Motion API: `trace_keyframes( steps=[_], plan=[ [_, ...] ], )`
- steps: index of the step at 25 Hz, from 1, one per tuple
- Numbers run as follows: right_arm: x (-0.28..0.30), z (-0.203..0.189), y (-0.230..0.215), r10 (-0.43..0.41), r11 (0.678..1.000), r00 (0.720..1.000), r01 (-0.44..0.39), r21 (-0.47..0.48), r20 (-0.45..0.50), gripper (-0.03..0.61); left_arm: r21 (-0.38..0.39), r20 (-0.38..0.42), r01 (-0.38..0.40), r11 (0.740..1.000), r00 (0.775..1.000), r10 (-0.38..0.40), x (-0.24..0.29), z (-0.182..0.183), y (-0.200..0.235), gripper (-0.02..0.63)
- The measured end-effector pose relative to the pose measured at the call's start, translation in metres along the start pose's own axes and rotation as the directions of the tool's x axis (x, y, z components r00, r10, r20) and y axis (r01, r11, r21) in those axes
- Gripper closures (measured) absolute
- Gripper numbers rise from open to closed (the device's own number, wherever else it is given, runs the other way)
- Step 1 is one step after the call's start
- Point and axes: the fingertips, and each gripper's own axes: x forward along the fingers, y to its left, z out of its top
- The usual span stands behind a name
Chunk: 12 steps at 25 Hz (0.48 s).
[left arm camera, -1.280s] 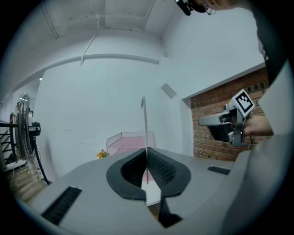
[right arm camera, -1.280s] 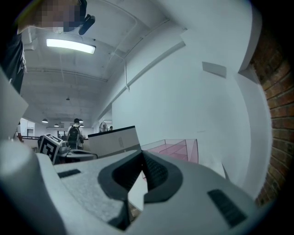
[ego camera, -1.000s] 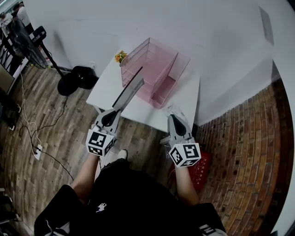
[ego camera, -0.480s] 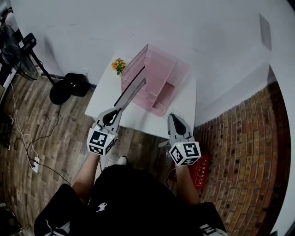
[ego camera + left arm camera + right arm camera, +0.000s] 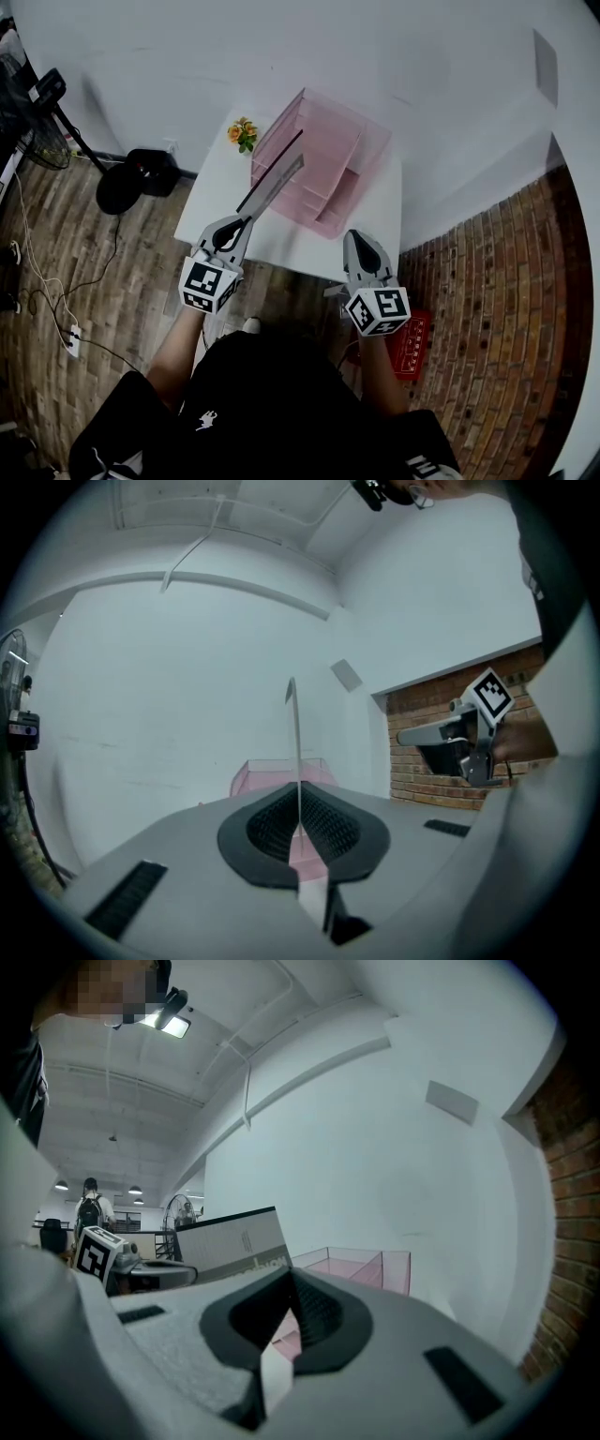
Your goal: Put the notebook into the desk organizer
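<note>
The notebook (image 5: 277,178) is gripped edge-on between the closed jaws of the left gripper (image 5: 246,216) and held tilted above the white table (image 5: 291,239). Its far end is seemingly over the pink desk organizer (image 5: 361,141). The right gripper (image 5: 354,236) is closed on nothing.

On plank floor (image 5: 103,281), white table (image 5: 281,242) abuts wall (image 5: 375,56).

Pink, see-through desk organizer (image 5: 323,159) on the white table (image 5: 286,246). Grey, black-edged notebook (image 5: 277,178) above the table, orange-yellow flowers (image 5: 244,132) at its far-left corner. Black-and-white square markers on the left gripper (image 5: 242,216) and right gripper (image 5: 355,236).
</note>
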Motion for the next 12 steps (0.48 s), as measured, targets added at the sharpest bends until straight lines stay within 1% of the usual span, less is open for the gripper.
trace_keyframes(
  steps=[4, 12],
  plan=[
    [0.009, 0.004, -0.003, -0.001, 1.0, 1.0, 0.001, -0.004, 0.004, 0.577, -0.022, -0.011, -0.004, 1.0, 1.0, 0.004, 0.006, -0.002, 0.005, 0.604],
    [0.028, 0.007, -0.026, 0.032, 0.999, 0.999, -0.032, 0.003, 0.006, 0.577, -0.013, -0.014, -0.017, 1.0, 1.0, 0.016, 0.034, 0.001, 0.002, 0.604]
  ],
)
